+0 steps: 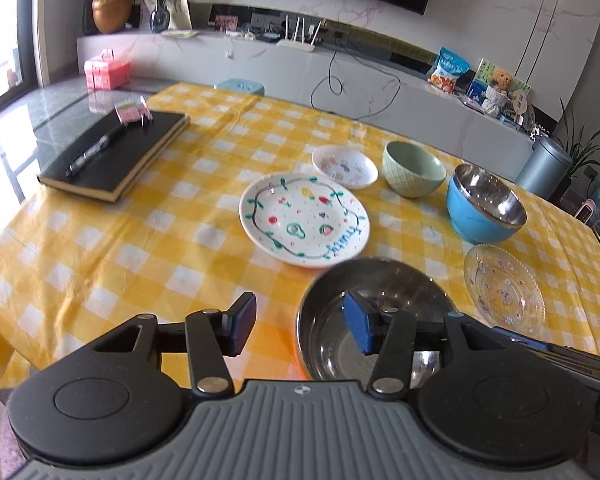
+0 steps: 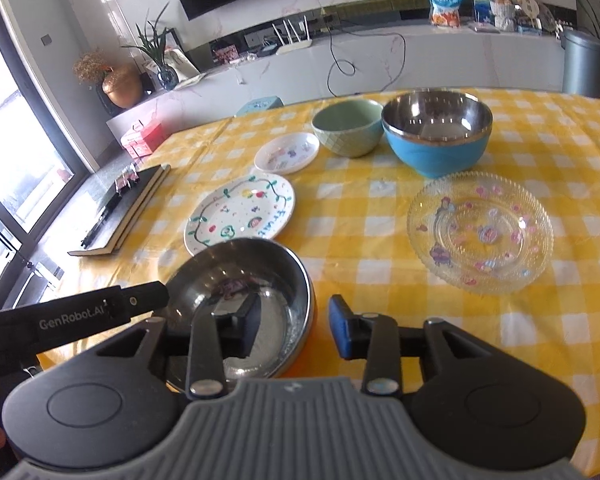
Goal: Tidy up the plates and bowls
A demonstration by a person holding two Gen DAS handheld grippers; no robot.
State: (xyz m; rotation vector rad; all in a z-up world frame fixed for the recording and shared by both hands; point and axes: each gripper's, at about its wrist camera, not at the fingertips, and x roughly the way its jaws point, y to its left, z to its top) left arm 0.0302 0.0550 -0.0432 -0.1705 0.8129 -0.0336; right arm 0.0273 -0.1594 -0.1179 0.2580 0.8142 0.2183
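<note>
Table: yellow checked cloth, near edge
Left gripper: tilted down, fingers spread astride steel bowl rim
Right gripper: tilted down, fingers spread astride opposite rim

both claws hide the steel bowl's near rim.

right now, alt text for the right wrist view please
An open gripper straddles the near rim of a steel bowl on a yellow checked table. Beyond lie a glass plate, two painted plates, a green bowl and a blue bowl.
</note>
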